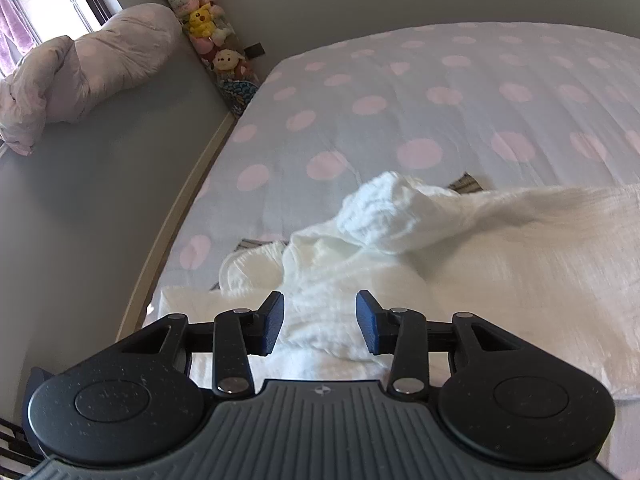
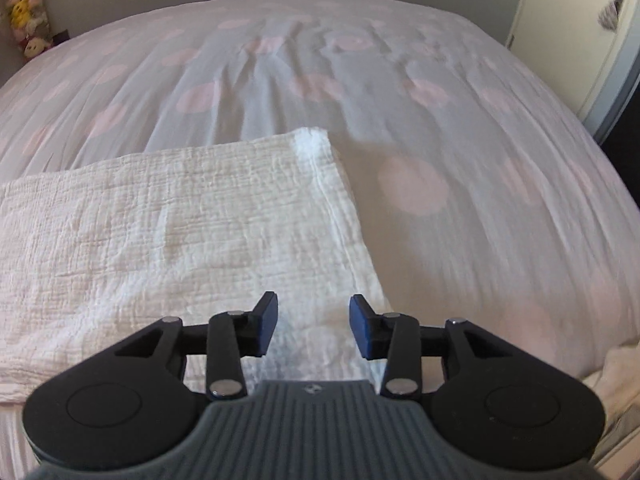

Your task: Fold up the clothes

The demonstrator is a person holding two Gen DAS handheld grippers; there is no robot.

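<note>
Your left gripper [image 1: 320, 322] hangs wide open, empty, over the bunched end of the white garment [image 1: 360, 240] at lower centre. Your right gripper [image 2: 313, 326] gapes too, gripping nothing, above the flat hem [image 2: 320, 216]. Looks like mid-fold: next, pinch that rumpled sleeve and lay it across. Polka-dot bedspread [image 2: 440, 100] beneath; plush toys [image 1: 204, 20] upper left.

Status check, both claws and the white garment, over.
Left claw open, empty, over bunched end of white garment. Right claw open, empty, over its flat end. Nothing in the way on the dotted bedspread.
</note>
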